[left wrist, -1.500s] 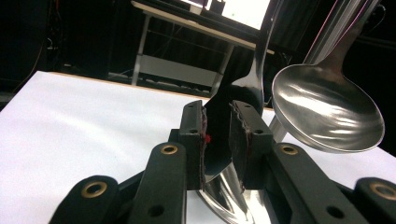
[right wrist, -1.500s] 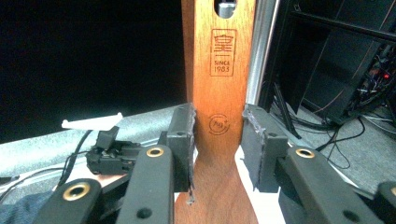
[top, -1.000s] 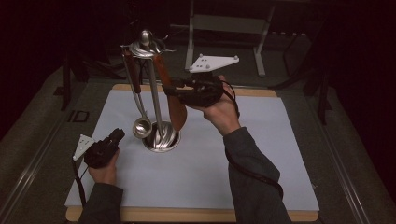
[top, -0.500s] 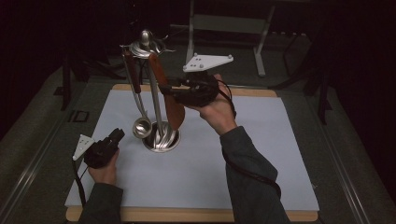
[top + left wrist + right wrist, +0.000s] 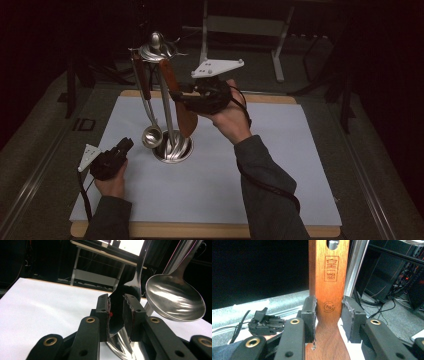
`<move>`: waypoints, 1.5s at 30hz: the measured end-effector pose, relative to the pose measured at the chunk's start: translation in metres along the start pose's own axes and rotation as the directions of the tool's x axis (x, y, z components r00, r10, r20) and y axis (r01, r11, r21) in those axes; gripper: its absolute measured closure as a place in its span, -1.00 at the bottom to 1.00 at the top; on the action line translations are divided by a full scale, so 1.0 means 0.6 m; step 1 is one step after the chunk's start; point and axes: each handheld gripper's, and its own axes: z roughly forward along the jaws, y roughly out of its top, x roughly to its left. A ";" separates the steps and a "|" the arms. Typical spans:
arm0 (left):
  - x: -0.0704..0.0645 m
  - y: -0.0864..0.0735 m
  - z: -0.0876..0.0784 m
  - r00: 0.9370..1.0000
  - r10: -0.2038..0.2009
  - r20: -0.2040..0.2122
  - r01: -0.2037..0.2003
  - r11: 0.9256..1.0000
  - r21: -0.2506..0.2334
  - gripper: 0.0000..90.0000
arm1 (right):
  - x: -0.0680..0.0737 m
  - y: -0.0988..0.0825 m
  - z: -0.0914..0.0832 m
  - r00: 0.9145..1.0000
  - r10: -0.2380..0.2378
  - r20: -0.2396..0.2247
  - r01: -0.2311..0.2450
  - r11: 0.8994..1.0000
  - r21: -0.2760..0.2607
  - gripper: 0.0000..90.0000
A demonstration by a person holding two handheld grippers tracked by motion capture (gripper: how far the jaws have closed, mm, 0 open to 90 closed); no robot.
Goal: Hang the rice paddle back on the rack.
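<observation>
- One white mat [image 5: 280,165] covers the table top and carries everything below.
- One steel utensil stand [image 5: 167,107] is upright on the mat left of centre, with a round base and hooks at its crown.
- One wooden spatula [image 5: 186,117] hangs from the crown with its blade tilted out from the pole. The right gripper view shows the handle's hole still over its peg.
- One steel ladle [image 5: 151,136] hangs on the stand's left side, its bowl just above the base.
- One right gripper [image 5: 179,96] is raised beside the pole. Its jaws are about half spread and clamp the spatula handle, a pad pressing each wooden edge [image 5: 329,290].
- One left gripper [image 5: 125,145] rests low on the mat near the base. Its jaws are parted and grasp nothing, with the ladle bowl [image 5: 175,300] hanging ahead of them.
- Handling note: the step looks like unhooking the spatula. It likely goes best by raising the handle along its own line until the hole clears the peg, then drawing it away from the pole and ladle, so the stand does not rock.
</observation>
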 end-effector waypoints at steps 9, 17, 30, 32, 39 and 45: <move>0.000 0.000 0.000 1.000 0.000 0.001 0.000 1.000 -0.001 0.67 | 0.001 -0.001 0.003 1.000 -0.001 -0.002 0.001 1.000 0.005 0.46; 0.000 0.000 0.000 1.000 -0.001 0.000 0.001 1.000 -0.001 0.67 | 0.002 -0.002 0.007 1.000 0.004 -0.016 -0.004 1.000 0.010 0.40; 0.000 0.000 0.000 1.000 -0.002 0.001 0.002 1.000 -0.002 0.66 | -0.001 -0.006 0.003 1.000 0.017 -0.023 -0.017 1.000 0.003 0.37; 0.000 0.000 0.000 1.000 -0.002 0.001 0.002 1.000 -0.004 0.66 | -0.004 -0.011 0.003 0.999 0.023 -0.023 -0.023 1.000 0.007 0.37; 0.000 0.000 0.000 1.000 -0.002 0.000 0.002 1.000 -0.002 0.66 | -0.012 -0.023 0.003 0.999 0.036 -0.022 -0.036 0.999 0.027 0.37; 0.000 0.000 0.000 1.000 -0.001 -0.001 0.001 1.000 -0.001 0.66 | -0.019 -0.034 0.002 0.999 0.044 -0.017 -0.043 0.998 0.049 0.37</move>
